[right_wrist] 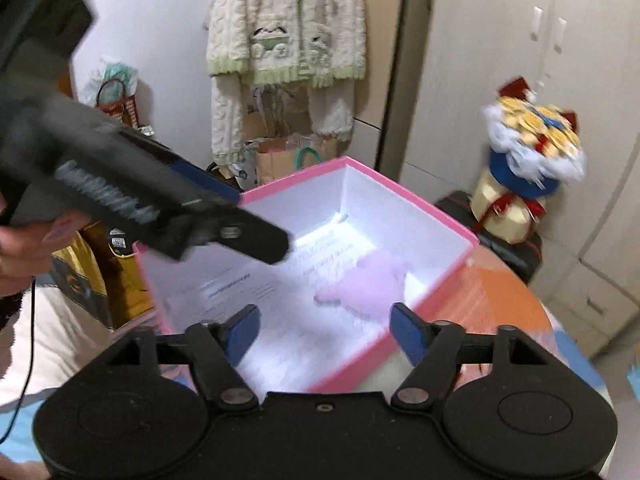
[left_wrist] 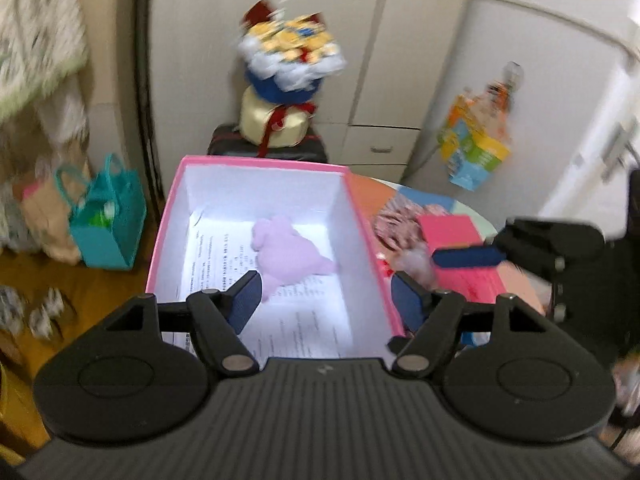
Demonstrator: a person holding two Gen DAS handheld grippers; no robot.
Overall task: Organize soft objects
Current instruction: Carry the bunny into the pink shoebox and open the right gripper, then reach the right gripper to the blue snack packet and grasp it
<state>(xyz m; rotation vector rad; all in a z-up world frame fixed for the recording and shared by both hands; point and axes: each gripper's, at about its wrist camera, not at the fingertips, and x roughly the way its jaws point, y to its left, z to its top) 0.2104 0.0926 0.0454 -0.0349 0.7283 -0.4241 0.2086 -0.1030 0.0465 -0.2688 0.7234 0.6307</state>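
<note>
Both your tongs gape empty — left gripper (left_wrist: 326,298) and right gripper (right_wrist: 325,330) hang above the pink-walled, white-lined cardboard box (left_wrist: 362,216), where the lilac plush toy (left_wrist: 286,252) lies on printed paper (left_wrist: 224,256).

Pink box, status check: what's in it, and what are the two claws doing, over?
Both claws open, empty: left claw, right claw. Lilac plush toy lying on printed paper inside pink box. Nothing blocking box opening.
</note>
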